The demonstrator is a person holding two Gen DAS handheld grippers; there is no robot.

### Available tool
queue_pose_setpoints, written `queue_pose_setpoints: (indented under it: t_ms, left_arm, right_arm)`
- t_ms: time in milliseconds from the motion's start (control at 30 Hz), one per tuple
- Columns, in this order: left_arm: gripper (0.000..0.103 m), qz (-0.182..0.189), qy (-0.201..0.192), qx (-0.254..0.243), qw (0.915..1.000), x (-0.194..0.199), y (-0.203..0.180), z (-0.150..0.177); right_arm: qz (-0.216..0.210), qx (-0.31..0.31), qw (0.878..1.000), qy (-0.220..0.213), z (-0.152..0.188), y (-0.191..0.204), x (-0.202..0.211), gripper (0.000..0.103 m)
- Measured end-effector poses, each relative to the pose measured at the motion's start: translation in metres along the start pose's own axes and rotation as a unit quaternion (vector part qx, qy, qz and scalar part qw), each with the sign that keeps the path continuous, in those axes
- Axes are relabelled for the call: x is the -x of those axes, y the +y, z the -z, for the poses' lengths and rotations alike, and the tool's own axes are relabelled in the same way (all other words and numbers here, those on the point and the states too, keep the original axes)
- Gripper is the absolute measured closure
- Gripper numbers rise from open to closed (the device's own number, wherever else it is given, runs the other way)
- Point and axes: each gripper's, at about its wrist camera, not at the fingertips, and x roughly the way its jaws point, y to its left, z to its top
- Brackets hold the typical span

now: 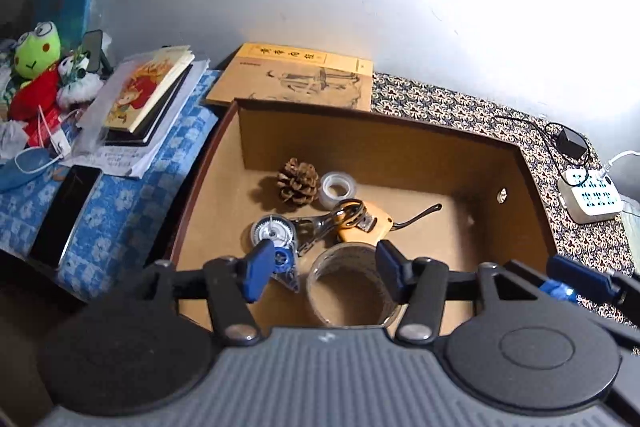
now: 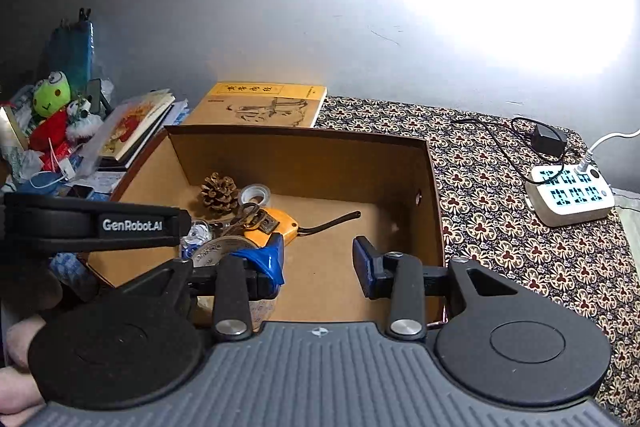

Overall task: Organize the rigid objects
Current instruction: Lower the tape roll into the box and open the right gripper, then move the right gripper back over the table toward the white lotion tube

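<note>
Hovering over the near edge of an open cardboard box (image 1: 400, 143), the left gripper (image 1: 325, 269) has its blue fingers apart, with a big roll of clear tape (image 1: 352, 287) lying in the box below the gap; I cannot tell whether either finger touches it. Beside it the right gripper (image 2: 318, 261) hangs above the box's bare floor, fingers apart and holding nothing. Deeper in the box sit a pine cone (image 1: 298, 181) and a small tape roll (image 1: 338, 189) side by side toward the far wall. In front of them lie a metal clip (image 1: 320, 227), an orange gadget with a dark cord (image 1: 372, 223), and a correction tape dispenser (image 1: 274, 237), all crowded together. The box rests on a table with a patterned cloth (image 2: 500, 195). A yellow book (image 1: 296, 79) lies behind the box at the table's far edge, and a white power strip (image 2: 570, 195) sits near the right edge.
</note>
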Motion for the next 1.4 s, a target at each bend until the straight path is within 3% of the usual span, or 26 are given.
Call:
queue_pose_setpoints:
  t_ms: [200,300,567,633,733,767,967,1133,1333,1400]
  left_arm:
    - [0.043,0.009,-0.014,0.021,0.9996,0.026,-0.015,0.003]
    - [0.042,-0.001,-0.023,0.014,0.9996,0.038,-0.030,0.009]
    - [0.041,0.022,-0.008,0.015,0.9996,0.054,-0.067,0.035]
    - [0.041,0.025,-0.003,0.011,0.9996,0.056,-0.078,0.044]
    - [0.041,0.034,0.004,0.008,0.9994,0.059,-0.096,0.054]
    - [0.040,0.038,0.002,0.001,0.9993,0.061,-0.102,0.058]
    - [0.038,0.053,0.000,0.002,0.9986,0.075,-0.127,0.074]
    - [0.038,0.045,-0.008,-0.002,0.9990,0.086,-0.146,0.082]
    - [0.038,0.032,-0.001,-0.021,0.9993,0.093,-0.174,0.098]
    - [0.038,0.024,0.003,-0.024,0.9994,0.093,-0.185,0.102]
  right_arm:
    - [-0.043,-0.028,0.999,0.011,0.014,-0.010,0.015,0.081]
    - [-0.035,-0.030,0.999,0.011,0.025,-0.014,0.022,0.081]
    - [-0.001,-0.001,1.000,0.016,0.058,-0.028,0.047,0.081]
    - [0.024,0.016,0.999,0.016,0.067,-0.025,0.054,0.081]
    - [0.113,0.093,0.989,-0.006,0.083,-0.012,0.065,0.080]
    - [0.126,0.110,0.986,-0.008,0.086,-0.010,0.069,0.079]
    - [0.118,0.077,0.990,-0.009,0.103,-0.032,0.091,0.077]
    - [0.109,0.045,0.992,0.040,0.111,-0.052,0.099,0.074]
    - [0.084,0.012,0.996,0.009,0.127,-0.077,0.110,0.071]
    - [0.051,0.002,0.999,0.008,0.132,-0.089,0.107,0.070]
